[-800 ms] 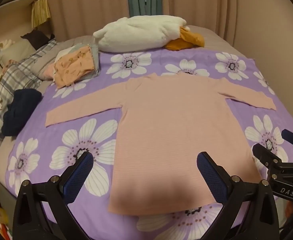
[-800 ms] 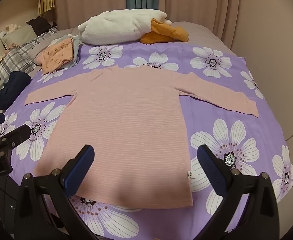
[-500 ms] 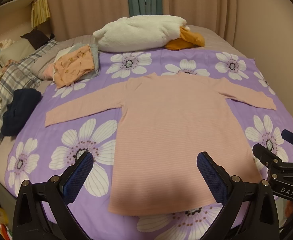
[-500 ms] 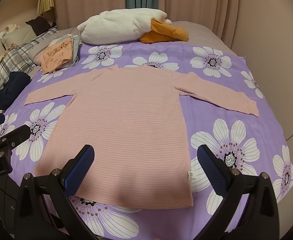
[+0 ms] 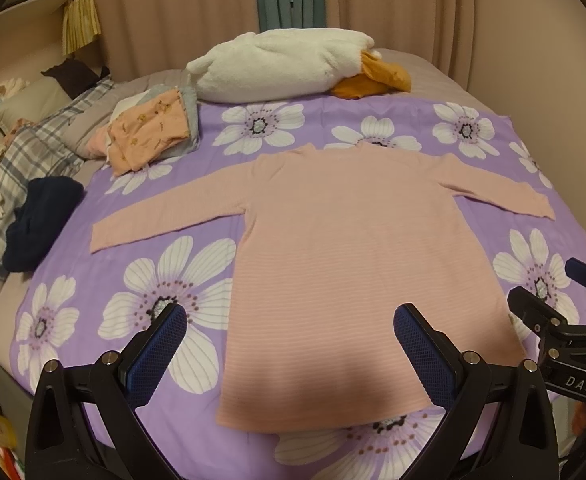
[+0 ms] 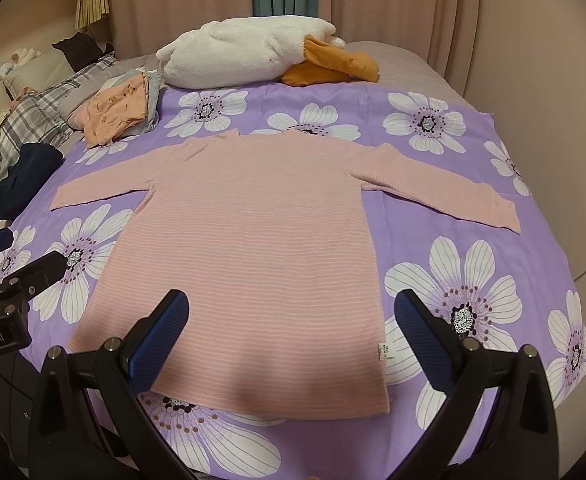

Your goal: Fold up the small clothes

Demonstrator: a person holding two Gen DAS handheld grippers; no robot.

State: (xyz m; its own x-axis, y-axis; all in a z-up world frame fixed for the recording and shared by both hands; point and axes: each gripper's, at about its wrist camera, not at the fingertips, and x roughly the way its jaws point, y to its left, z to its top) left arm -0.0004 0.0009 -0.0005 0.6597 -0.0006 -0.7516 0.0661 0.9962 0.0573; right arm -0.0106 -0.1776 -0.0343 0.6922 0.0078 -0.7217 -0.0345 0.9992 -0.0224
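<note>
Pink long-sleeved top (image 5: 349, 264) lies flat, sleeves spread, on the flowered bed (image 5: 173, 280); folding seems unstarted. Left claw (image 5: 289, 344) and right claw (image 6: 291, 334) hover wide, empty. Next: probably pinch a sleeve.

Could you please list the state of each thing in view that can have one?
pink shirt: unfolded, flat, both sleeves spread out.
left tongs: open, holding nothing.
right tongs: open, holding nothing.
orange print clothes: folded, stacked at the sheet's far left corner.
navy garment: bunched up, unfolded.
purple flowered sheet: spread flat under the shirt.
</note>
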